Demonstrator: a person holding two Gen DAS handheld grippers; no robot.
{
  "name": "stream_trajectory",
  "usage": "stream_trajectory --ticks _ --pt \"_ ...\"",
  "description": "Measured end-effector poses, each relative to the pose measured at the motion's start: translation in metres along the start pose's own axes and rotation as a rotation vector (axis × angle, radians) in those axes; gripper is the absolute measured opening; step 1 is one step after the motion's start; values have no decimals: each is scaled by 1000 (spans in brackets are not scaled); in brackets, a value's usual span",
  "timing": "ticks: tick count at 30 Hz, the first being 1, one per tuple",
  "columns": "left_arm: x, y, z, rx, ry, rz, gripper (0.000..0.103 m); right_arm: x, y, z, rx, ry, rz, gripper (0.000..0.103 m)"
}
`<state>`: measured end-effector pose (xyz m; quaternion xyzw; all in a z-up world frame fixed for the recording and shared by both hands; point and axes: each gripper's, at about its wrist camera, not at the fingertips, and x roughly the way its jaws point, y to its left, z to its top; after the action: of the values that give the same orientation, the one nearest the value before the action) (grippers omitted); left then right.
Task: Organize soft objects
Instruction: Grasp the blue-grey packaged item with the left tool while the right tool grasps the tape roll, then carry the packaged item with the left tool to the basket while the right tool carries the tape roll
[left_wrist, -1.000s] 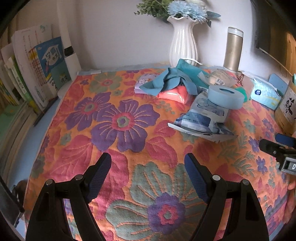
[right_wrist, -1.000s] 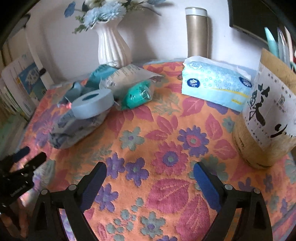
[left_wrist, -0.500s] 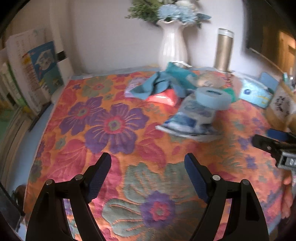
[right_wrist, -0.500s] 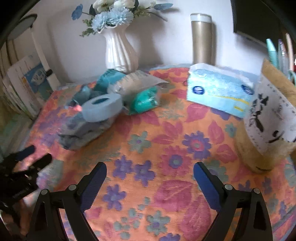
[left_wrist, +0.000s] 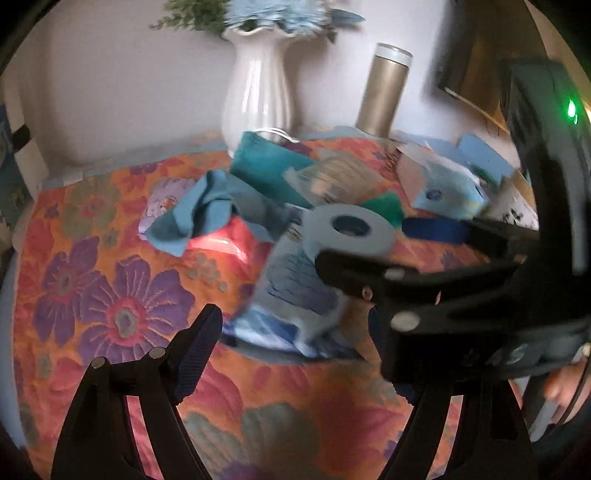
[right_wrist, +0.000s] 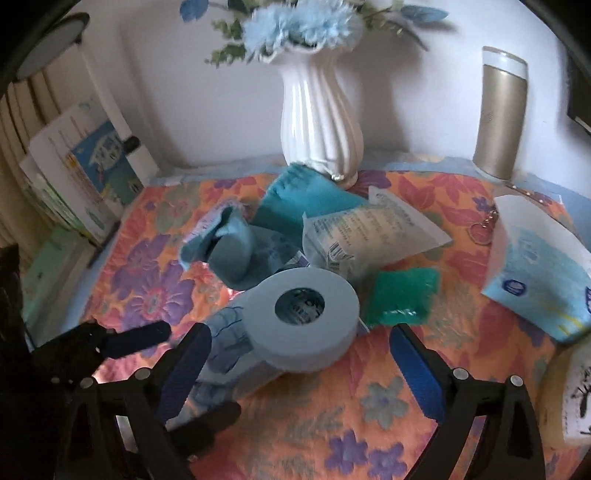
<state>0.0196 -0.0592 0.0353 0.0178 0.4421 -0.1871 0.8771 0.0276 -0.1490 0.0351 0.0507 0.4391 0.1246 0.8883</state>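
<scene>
You have swung both grippers, the left gripper (right_wrist: 147, 354) and right gripper (right_wrist: 299, 365) (jaws wide, nothing held), in over the pale blue paper roll (right_wrist: 303, 318) mid-table; grasping comes next.

No legible text or labels

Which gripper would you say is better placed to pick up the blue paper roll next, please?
Probably the right gripper: its open jaws already frame the blue paper roll, dead ahead. The left gripper, also open, points more at the blue pack beneath the roll.
</scene>
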Motion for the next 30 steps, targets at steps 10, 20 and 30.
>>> stream_trajectory --ticks 10,20,30 --pt "30 -5 5 42 58 -1 80 -13 -17 -17 14 -62 31 65" --pt "16 -5 -9 -8 10 2 46 -47 -61 -71 111 -39 31 66" --pt "-30 -15 -49 -49 -27 -34 46 -65 -50 -96 93 -33 38 66"
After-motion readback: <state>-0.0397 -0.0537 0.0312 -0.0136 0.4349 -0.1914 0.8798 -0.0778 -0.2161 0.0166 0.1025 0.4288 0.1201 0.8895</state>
